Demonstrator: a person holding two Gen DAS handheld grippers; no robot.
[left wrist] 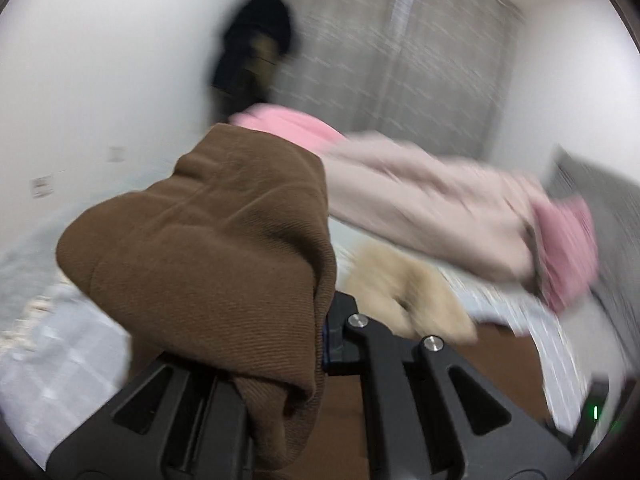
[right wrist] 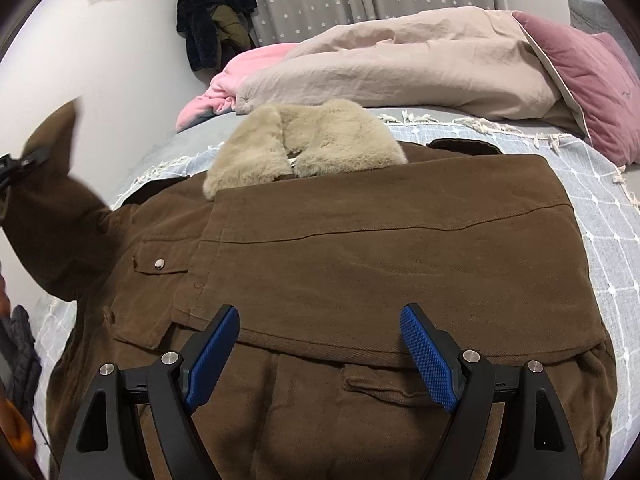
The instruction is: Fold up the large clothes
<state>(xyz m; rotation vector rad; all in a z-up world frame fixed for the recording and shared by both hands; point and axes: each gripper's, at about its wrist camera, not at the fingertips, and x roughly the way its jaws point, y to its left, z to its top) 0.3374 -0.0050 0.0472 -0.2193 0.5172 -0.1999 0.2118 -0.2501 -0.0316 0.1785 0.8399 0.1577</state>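
Blue-padded fingers (right wrist: 430, 356) of the right gripper (right wrist: 320, 354) stand wide apart and grasp nothing, hovering just above the brown jacket (right wrist: 360, 248). That jacket lies spread on the bed (right wrist: 600, 220), over a pale checked blanket (right wrist: 580, 184), with its fur collar (right wrist: 312, 140) at the end farthest from the right gripper. One side panel, the one away from the raised sleeve, already lies folded over the jacket's front, its hem edge running just ahead of the right gripper's fingertips.

On the jacket's other side, the left gripper (left wrist: 320, 344) is clamped on the brown sleeve (left wrist: 208, 240) and holds it lifted off the bed; the cloth bunches over the fingers and hides them, while the blur suggests motion.

The fold looks roughly half done: one side is in, the raised sleeve likely needs laying across the jacket, and then the bottom folding toward the collar. Beyond the collar sit a beige duvet (right wrist: 400, 64) and a pink pillow (right wrist: 584, 76).
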